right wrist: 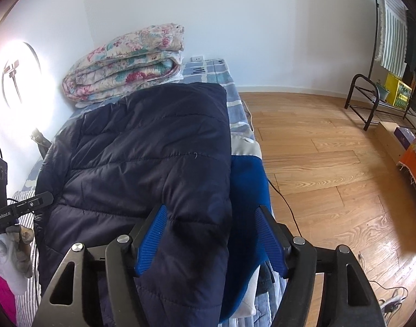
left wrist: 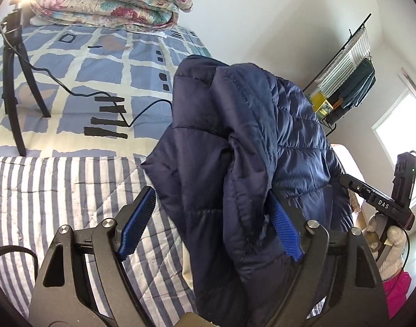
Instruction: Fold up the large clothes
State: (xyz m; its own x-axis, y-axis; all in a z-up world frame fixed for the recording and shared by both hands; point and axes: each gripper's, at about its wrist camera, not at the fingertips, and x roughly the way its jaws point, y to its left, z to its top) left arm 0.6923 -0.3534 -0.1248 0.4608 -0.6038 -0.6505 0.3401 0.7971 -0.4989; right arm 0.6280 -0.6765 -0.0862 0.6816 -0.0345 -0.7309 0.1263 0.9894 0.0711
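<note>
A navy quilted jacket (left wrist: pixel 235 136) lies bunched on the bed, its folded bulk rising between my two grippers. In the left wrist view my left gripper (left wrist: pixel 211 193) stands open around a hanging fold; the left pad (left wrist: pixel 137 223) is clear of the cloth, while the right pad (left wrist: pixel 285 231) lies against it. From the right wrist the jacket (right wrist: pixel 153 141) spreads flatter toward the wall. My right gripper (right wrist: pixel 210 209) is open over its near right edge, with the right pad (right wrist: pixel 270 242) away from the fabric. A bright blue cloth (right wrist: pixel 249 190) shows under that edge.
The bed has a blue checked sheet (left wrist: pixel 71 54) and a striped quilt (left wrist: pixel 44 190). A folded floral quilt (right wrist: pixel 126 62) sits at the head. A tripod (left wrist: pixel 14 81) and its cable (left wrist: pixel 142 109) stand on the bed. Wood floor (right wrist: pixel 317 163) and a black rack (right wrist: pixel 371 100) lie to the right.
</note>
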